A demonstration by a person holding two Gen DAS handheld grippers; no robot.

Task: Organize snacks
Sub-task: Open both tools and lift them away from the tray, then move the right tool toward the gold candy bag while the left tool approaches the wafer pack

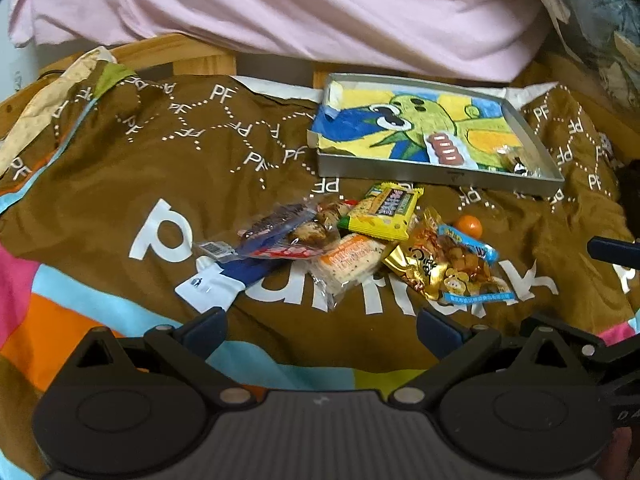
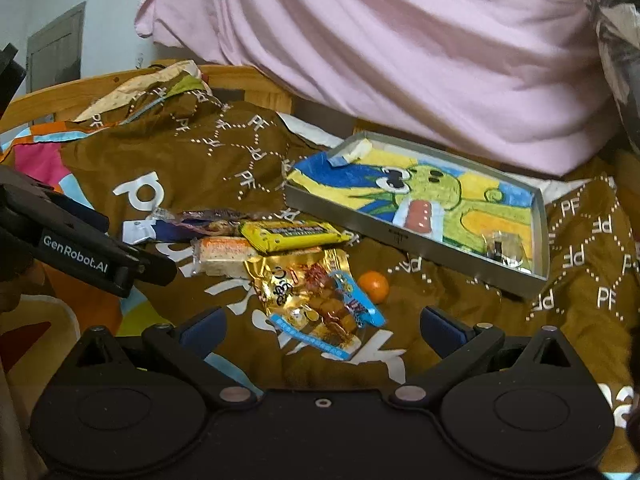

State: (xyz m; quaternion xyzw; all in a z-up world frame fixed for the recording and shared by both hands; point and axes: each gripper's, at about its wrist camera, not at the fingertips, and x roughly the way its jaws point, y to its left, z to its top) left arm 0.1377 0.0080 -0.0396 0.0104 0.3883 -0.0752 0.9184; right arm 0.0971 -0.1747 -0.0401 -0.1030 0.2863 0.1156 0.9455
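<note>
Yellow snack bar just in front of metal tray, long axis parallel to tray's near wall. Left tongs and right tongs released, empty.

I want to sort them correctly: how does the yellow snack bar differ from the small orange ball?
The yellow snack bar is long, flat and wrapped in printed foil; the orange ball is round, plain and smaller. The bar lies on top of other packets in the pile; the ball sits apart on the brown cloth. Both are outside the metal tray.
</note>
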